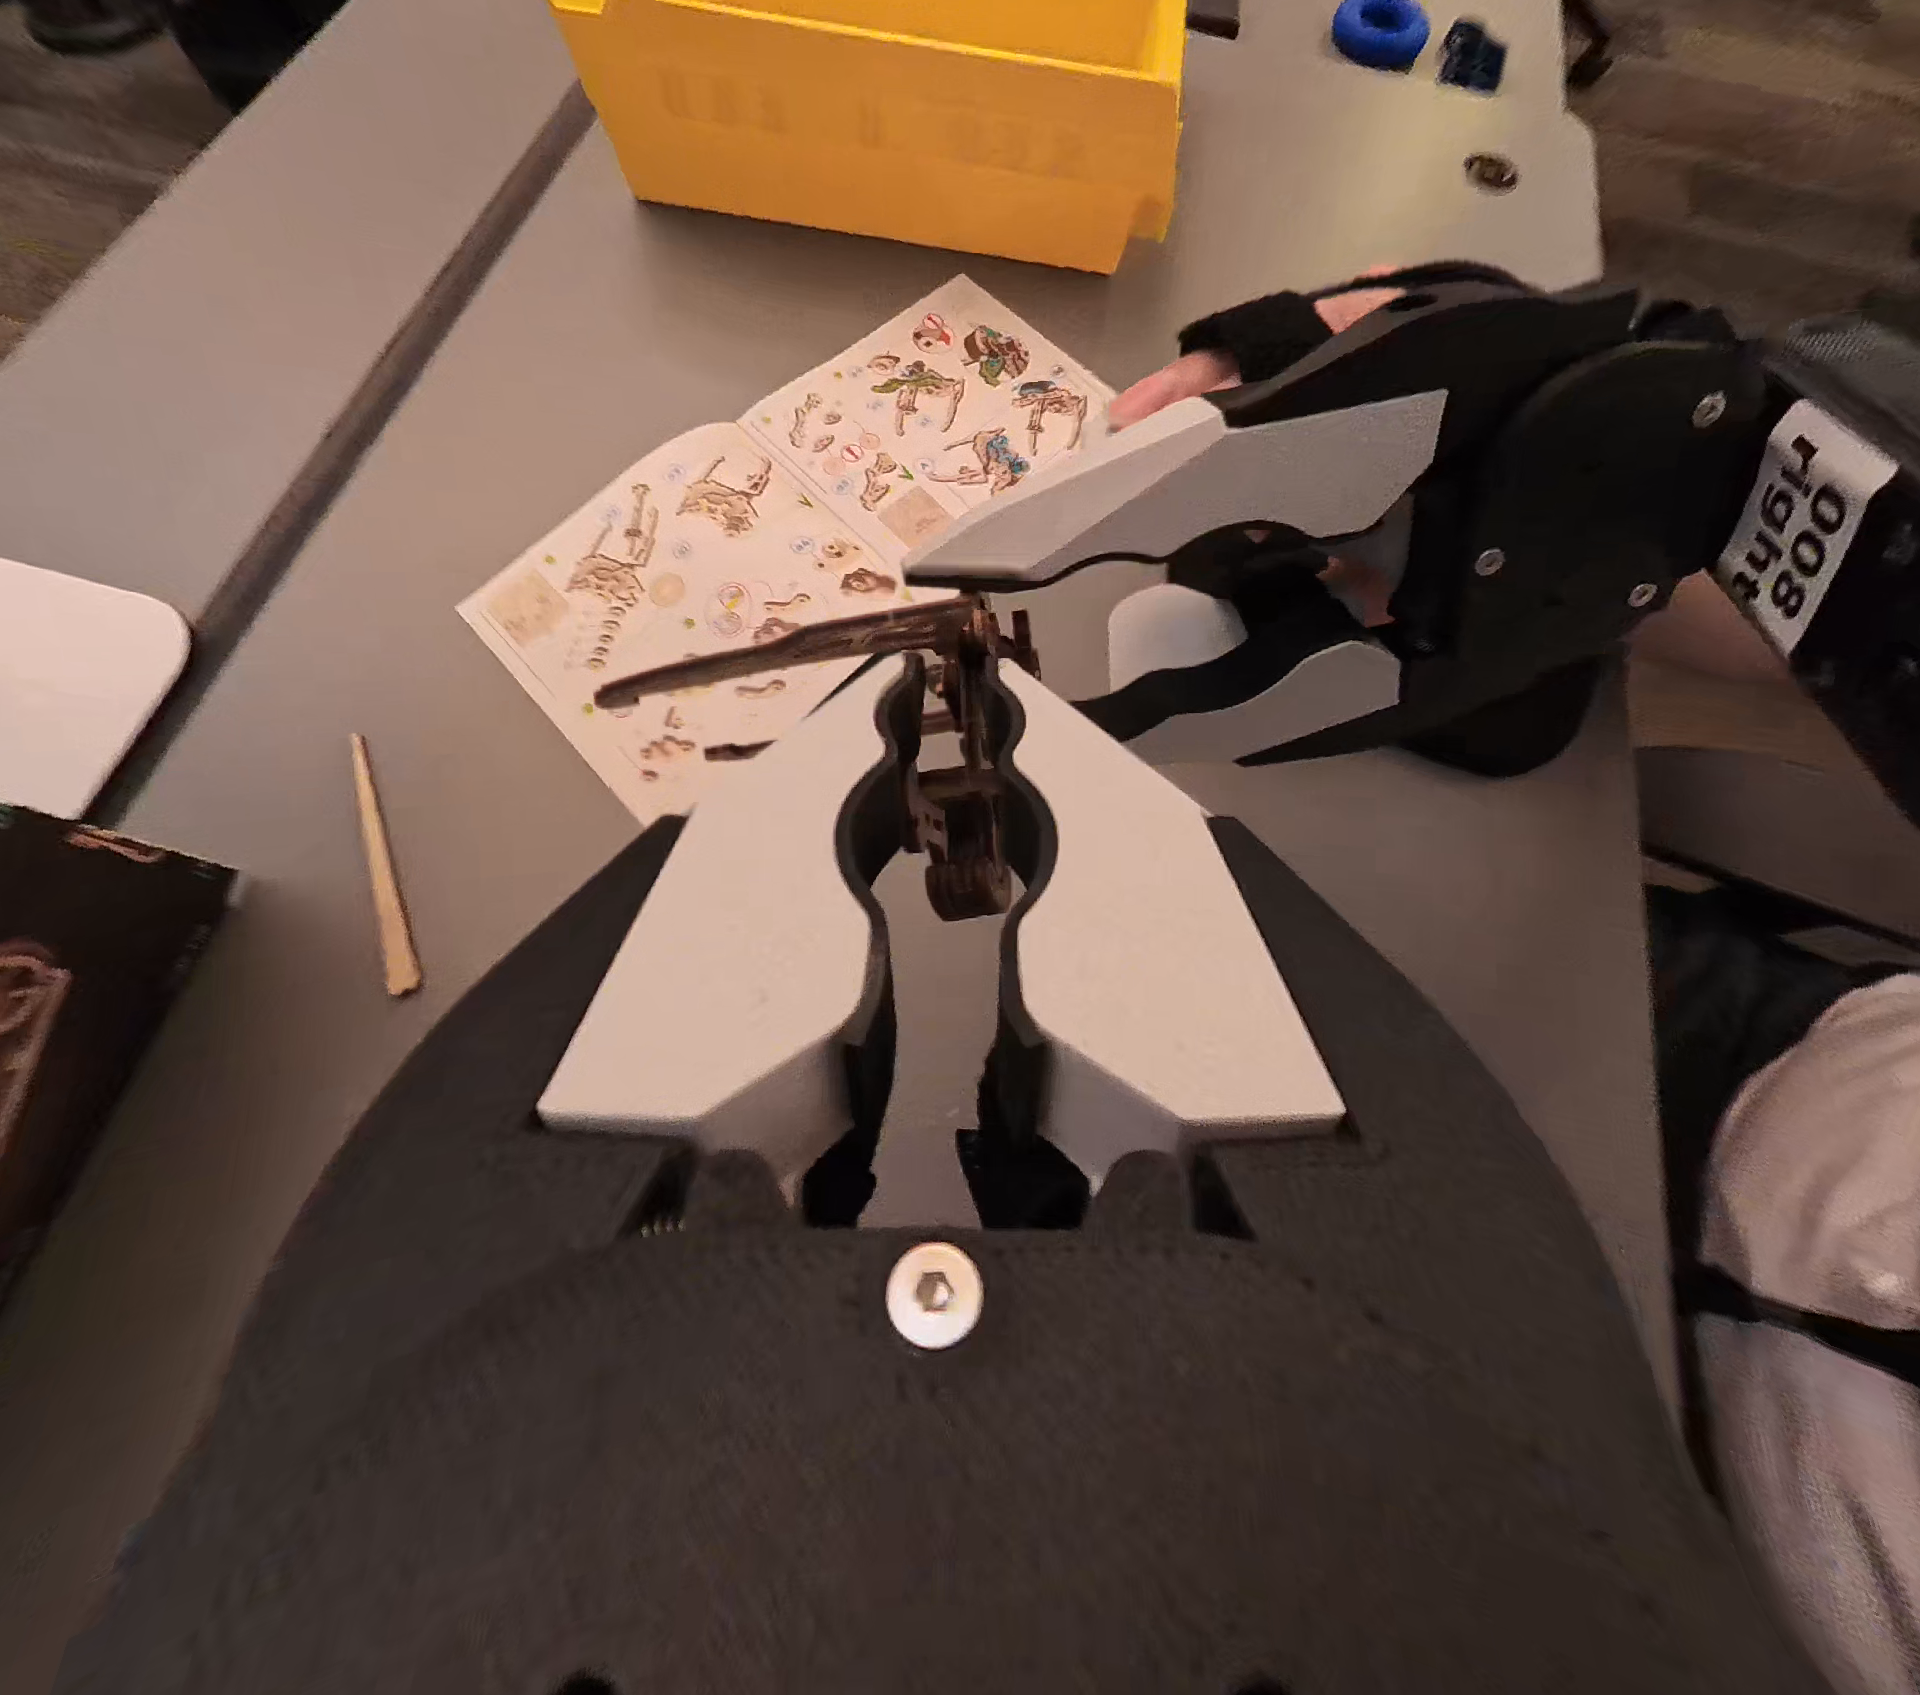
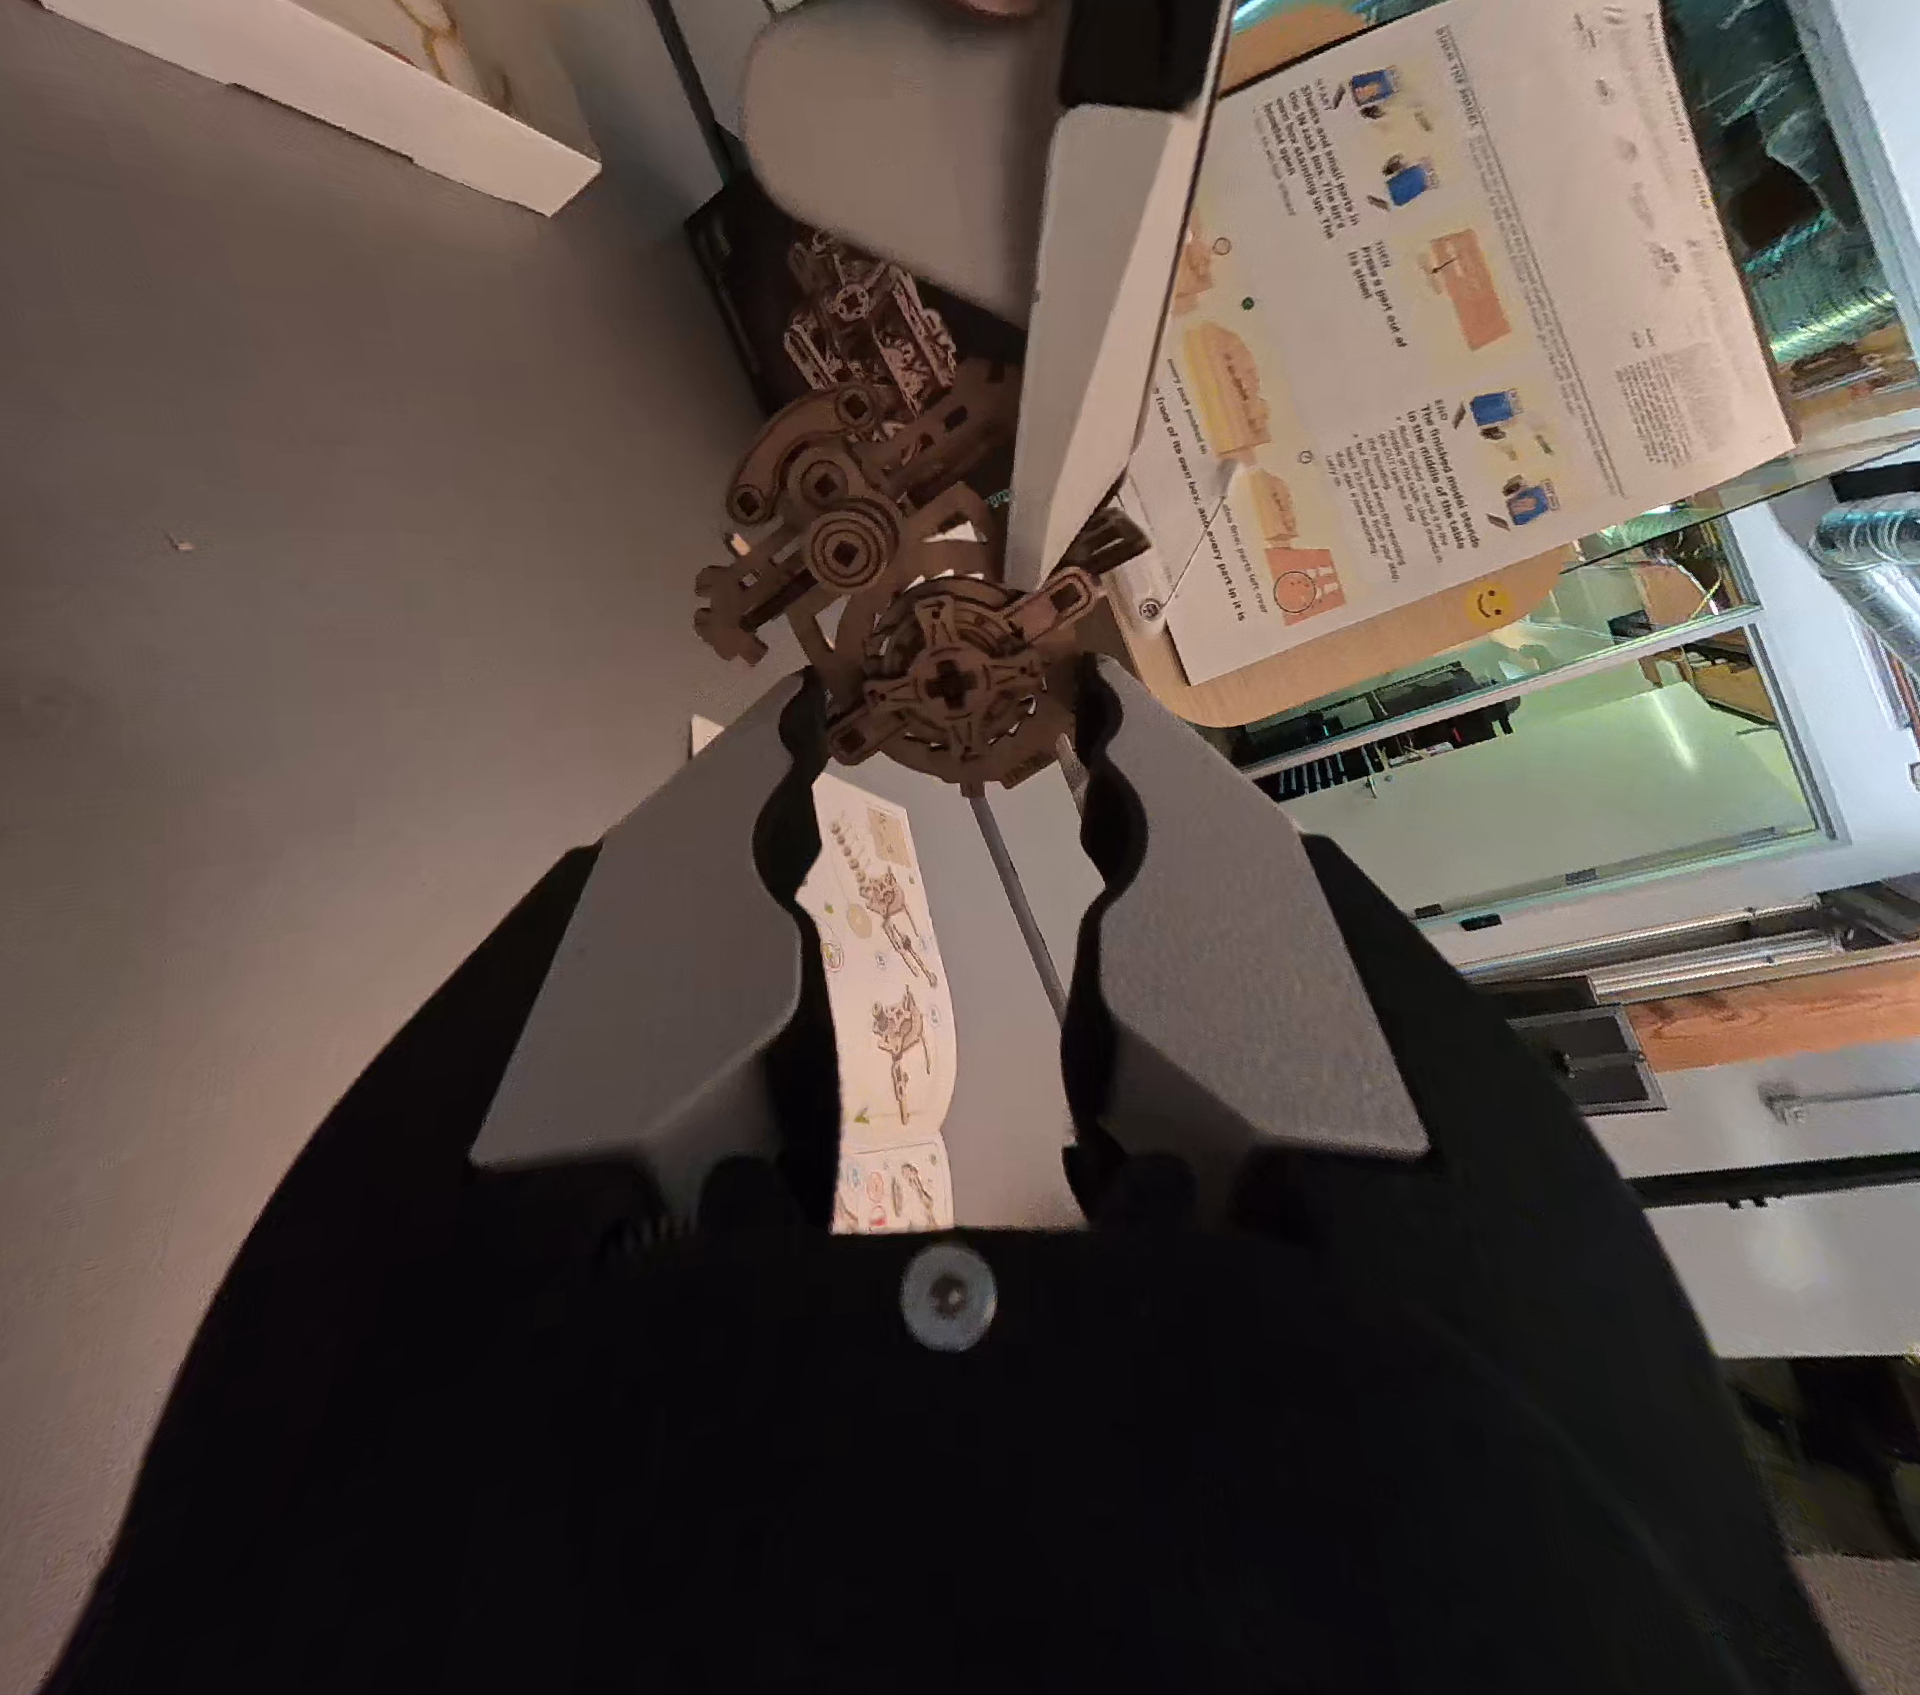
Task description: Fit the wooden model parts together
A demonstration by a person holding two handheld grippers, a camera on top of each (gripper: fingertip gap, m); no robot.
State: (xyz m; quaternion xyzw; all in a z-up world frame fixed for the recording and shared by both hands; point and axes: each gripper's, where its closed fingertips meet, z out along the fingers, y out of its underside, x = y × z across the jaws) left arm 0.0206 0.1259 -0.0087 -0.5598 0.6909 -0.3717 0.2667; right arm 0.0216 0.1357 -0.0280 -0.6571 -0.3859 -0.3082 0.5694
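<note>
The dark wooden model (image 1: 961, 772) is a small assembly of gears and links with a long thin arm (image 1: 748, 658) sticking out to the left. My left gripper (image 1: 951, 679) is shut on the model's body and holds it above the table. My right gripper (image 2: 951, 689) comes in from the right and is shut on a round wheel part (image 2: 940, 695) at the model's end. The wheel touches the rest of the model (image 2: 821, 523). The left gripper's fingers (image 2: 1081, 357) show above it in the right wrist view. The right gripper also shows in the left wrist view (image 1: 1003, 648).
An instruction sheet (image 1: 727, 523) lies on the grey table under the grippers. A yellow bin (image 1: 883, 14) stands behind it. A loose wooden stick (image 1: 384, 866) lies to the left, near a dark box (image 1: 94, 970) and a white tray (image 1: 73, 679). A blue ring (image 1: 1380, 24) lies far right. The grippers are tip to tip, or close to it. The loose wooden stick (image 1: 384, 866) is about 25 cm from both grippers' fingertips.
</note>
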